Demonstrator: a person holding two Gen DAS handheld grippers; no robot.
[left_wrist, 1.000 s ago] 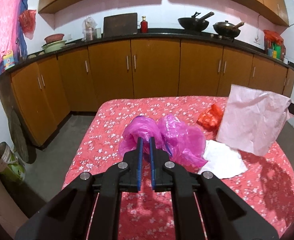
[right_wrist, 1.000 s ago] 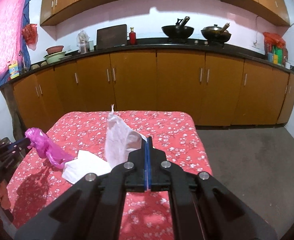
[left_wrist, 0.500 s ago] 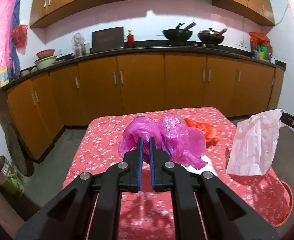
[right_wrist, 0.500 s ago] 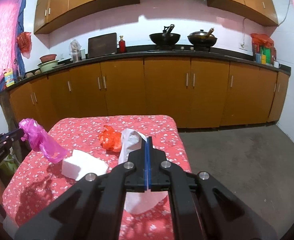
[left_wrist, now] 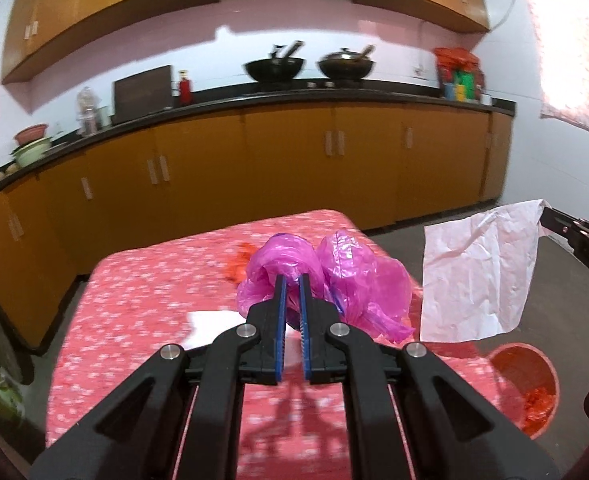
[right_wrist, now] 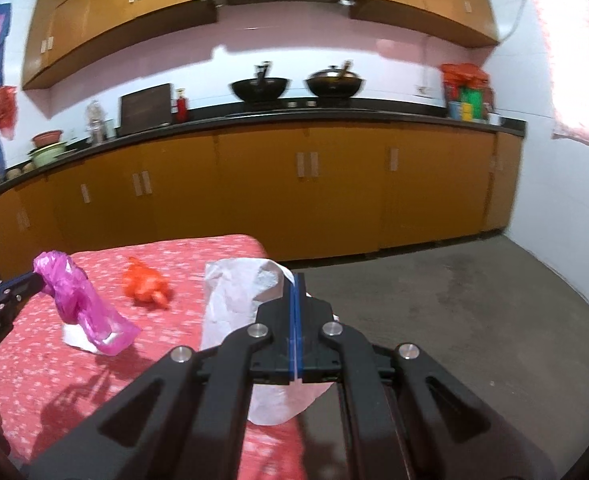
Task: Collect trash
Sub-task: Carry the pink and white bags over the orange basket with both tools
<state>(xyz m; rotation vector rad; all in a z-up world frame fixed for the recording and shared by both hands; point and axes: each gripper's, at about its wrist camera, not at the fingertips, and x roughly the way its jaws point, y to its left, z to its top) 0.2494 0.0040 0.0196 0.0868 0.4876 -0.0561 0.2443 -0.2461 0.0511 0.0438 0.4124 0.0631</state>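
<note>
The bag [left_wrist: 346, 280] was magenta, the paper [left_wrist: 478, 276] white, the tablecloth [left_wrist: 142, 300] red with white flowers, the bin [left_wrist: 522, 384] seemingly orange.

**What things look made of**

The pink bag [left_wrist: 354, 280] is thin, shiny plastic, all crinkled. The white bag [left_wrist: 478, 276] looks like matt paper with creases. The table cloth [left_wrist: 142, 300] is soft red cloth with small white flowers. The left gripper [left_wrist: 292, 280] is matt black plastic with 2 blue pads and shiny metal bolts. The red bin [left_wrist: 510, 364] is smooth plastic. The cupboards [right_wrist: 334, 200] look like smooth brown wood. The floor [right_wrist: 474, 300] is rough and grey.
</note>
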